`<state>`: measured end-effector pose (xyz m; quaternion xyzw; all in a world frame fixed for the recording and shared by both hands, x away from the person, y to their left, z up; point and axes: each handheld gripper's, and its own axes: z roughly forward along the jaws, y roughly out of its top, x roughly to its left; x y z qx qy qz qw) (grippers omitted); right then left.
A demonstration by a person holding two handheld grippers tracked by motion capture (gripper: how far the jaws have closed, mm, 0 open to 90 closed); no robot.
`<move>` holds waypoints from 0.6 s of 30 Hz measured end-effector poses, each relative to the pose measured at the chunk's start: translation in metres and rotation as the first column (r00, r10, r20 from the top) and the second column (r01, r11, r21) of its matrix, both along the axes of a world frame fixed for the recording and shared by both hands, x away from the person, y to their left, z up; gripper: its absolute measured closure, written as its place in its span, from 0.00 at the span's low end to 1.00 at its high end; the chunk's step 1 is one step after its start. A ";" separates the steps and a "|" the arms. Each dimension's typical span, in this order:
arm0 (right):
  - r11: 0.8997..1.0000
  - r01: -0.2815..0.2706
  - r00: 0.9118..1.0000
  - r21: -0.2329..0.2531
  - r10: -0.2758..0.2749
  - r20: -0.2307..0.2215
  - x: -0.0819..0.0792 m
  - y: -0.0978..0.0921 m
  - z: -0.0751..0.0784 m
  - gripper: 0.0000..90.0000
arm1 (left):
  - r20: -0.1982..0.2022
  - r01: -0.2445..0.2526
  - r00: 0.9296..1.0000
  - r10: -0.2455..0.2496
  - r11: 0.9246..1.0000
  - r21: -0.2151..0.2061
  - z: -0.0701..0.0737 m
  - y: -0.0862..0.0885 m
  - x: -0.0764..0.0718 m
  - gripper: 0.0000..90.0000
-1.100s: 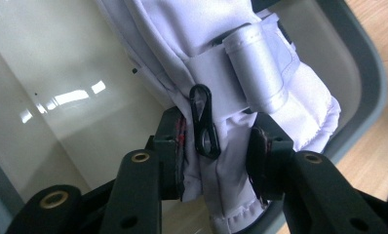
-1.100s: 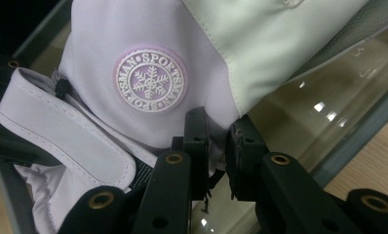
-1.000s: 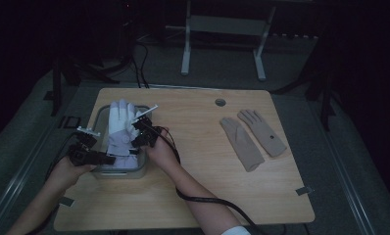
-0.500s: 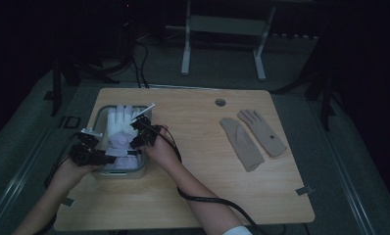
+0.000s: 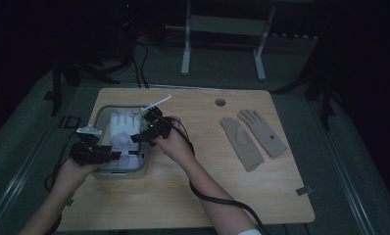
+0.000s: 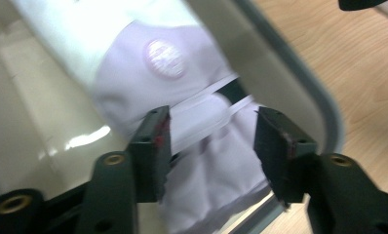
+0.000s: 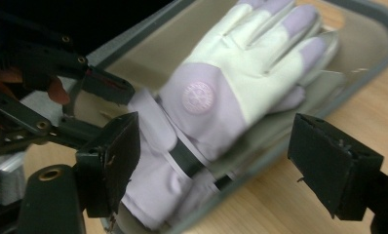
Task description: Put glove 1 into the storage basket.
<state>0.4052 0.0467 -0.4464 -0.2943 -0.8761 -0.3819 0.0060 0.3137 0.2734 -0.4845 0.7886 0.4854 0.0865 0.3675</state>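
Observation:
A white and lilac glove (image 5: 124, 129) lies in a shallow grey-rimmed tray (image 5: 119, 174) at the table's left. My left gripper (image 5: 115, 154) comes in from the tray's left. In the left gripper view it (image 6: 214, 146) is open, its jaws on either side of the glove's (image 6: 163, 53) lilac cuff and strap. My right gripper (image 5: 139, 137) hovers over the tray's right side. It (image 7: 221, 161) is open wide above the glove (image 7: 197, 97), with nothing between its jaws. The left gripper (image 7: 92, 80) shows beyond the cuff.
Two tan gloves (image 5: 252, 139) lie flat at the table's right. A round hole (image 5: 220, 102) sits near the far edge. Bare wood lies between the tray's rim (image 6: 289, 63) and the tan gloves. Cables trail from both grippers.
Both grippers have shifted slightly over the tray; the left one has edged right toward the glove's cuff. The glove has not visibly moved.

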 end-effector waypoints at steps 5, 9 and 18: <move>1.000 0.012 0.999 -0.026 -0.011 0.033 0.001 -0.021 0.004 0.21 | 0.037 0.013 0.999 -0.012 1.000 -0.021 0.005 -0.016 -0.001 0.54; 0.999 0.032 0.998 -0.023 -0.031 0.047 0.003 -0.041 0.006 0.21 | 0.063 0.033 0.998 -0.031 0.999 -0.039 0.010 -0.030 -0.003 0.54; 0.998 0.040 0.997 -0.041 -0.037 0.061 0.007 -0.082 0.000 0.21 | 0.092 0.076 0.993 -0.070 0.996 -0.056 0.015 -0.063 -0.002 0.54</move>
